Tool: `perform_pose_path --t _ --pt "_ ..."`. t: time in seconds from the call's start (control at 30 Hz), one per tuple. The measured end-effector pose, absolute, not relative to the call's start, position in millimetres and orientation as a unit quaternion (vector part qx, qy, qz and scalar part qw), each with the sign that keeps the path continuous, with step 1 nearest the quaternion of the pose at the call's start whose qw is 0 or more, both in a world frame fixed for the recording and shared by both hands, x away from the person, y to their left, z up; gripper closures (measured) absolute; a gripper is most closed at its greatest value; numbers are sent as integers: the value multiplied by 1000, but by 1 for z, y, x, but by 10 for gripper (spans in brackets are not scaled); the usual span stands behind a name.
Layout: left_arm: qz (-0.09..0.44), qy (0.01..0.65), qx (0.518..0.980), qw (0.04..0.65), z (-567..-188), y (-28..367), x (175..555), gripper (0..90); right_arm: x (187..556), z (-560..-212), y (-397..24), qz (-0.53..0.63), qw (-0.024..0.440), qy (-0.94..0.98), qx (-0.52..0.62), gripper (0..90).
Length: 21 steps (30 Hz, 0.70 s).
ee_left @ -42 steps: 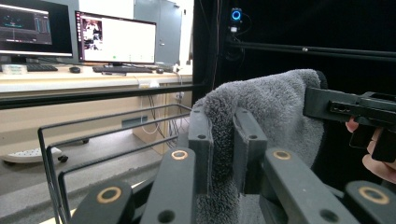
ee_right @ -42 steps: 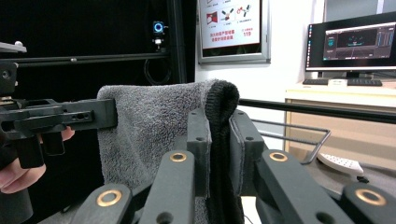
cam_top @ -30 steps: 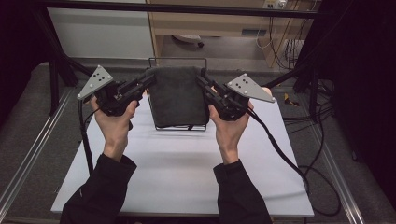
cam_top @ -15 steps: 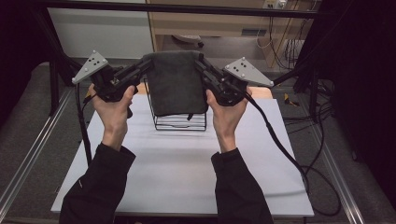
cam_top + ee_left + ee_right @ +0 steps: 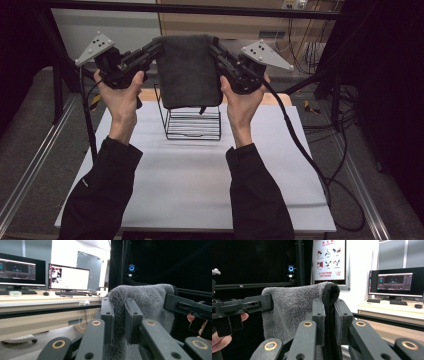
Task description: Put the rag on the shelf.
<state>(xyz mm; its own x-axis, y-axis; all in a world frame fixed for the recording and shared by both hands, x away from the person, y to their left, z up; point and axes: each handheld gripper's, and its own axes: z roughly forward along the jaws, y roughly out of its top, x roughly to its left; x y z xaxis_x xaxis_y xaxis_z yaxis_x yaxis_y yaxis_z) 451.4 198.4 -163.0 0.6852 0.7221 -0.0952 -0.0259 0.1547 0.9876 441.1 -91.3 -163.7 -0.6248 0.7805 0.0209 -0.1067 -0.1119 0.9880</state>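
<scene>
A dark grey towel point(image 5: 189, 70) hangs in the air over the far part of the white table point(image 5: 200, 190), held up by its two top corners. The left gripper point(image 5: 156, 48) pinches the top corner at about 10 o'clock from the middle of the towel, and the right gripper point(image 5: 214, 48) pinches the top corner at about 2 o'clock. In the left gripper view the two black jaws are pressed on a fold of the fluffy towel point(image 5: 147, 302), with the cloth squeezed tight between them. In the right gripper view the jaws squeeze the thick dark edge of the towel point(image 5: 294, 305) in the same way (the hem looks almost black there). The towel hangs flat and stretched between the two grippers, like a small curtain, with its top edge near the top of the high view. A little tag or loop sticks out at its bottom edge. Right under the towel, at 6 o'clock from it, a black wire rack point(image 5: 192, 122) stands on the table. The bottom of the towel covers the top of the rack in the high view, and I cannot tell if they touch. The left hand point(image 5: 121, 92) and the right hand point(image 5: 243, 97) hold the grippers from below, with dark sleeves point(image 5: 102, 200) coming in from 6 o'clock. A black cable point(image 5: 305, 150) runs from the right gripper down across the table toward 4 o'clock. Behind the towel in the left gripper view, at 9 o'clock, two lit screens point(image 5: 42, 275) stand on a desk.
</scene>
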Motion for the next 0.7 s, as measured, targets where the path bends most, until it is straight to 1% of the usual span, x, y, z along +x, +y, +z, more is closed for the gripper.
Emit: perform_pose_path --t 0.7 --pt "280 297 592 695 -122 199 490 794 486 -125 -86 690 335 572 292 811"
